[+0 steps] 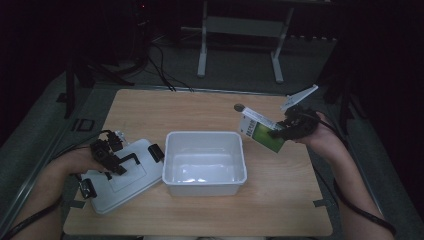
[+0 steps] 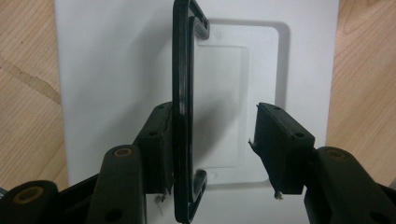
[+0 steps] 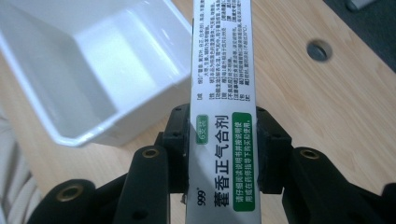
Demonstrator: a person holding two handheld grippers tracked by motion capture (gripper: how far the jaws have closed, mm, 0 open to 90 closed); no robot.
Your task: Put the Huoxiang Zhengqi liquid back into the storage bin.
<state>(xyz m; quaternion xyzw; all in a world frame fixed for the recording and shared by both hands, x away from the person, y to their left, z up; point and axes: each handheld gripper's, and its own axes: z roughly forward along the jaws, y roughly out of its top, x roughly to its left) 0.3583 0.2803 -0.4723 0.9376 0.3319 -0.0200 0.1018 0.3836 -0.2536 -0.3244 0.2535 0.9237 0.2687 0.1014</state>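
A white lid (image 1: 131, 181) lies flat on the table at the left, with a black bar handle (image 2: 183, 93) standing up from it. My left gripper (image 1: 126, 164) rests over the lid, open, its jaws either side of the handle. One pad (image 2: 159, 140) lies against the handle, the other pad (image 2: 280, 144) stands well apart. My right gripper (image 1: 279, 133) is shut on a green and white medicine box (image 1: 261, 131), held in the air just right of the open white bin (image 1: 172, 165). In the right gripper view both pads press the box's narrow printed face (image 3: 223, 154), with the bin (image 3: 60, 126) below and to the left.
The bin's inside looks empty. A black clip (image 1: 156, 152) sits at the lid's near-bin edge. A round hole (image 1: 239, 107) is in the wooden table top (image 1: 200, 110) behind the box. A metal stand (image 1: 240, 45) is on the floor beyond the table.
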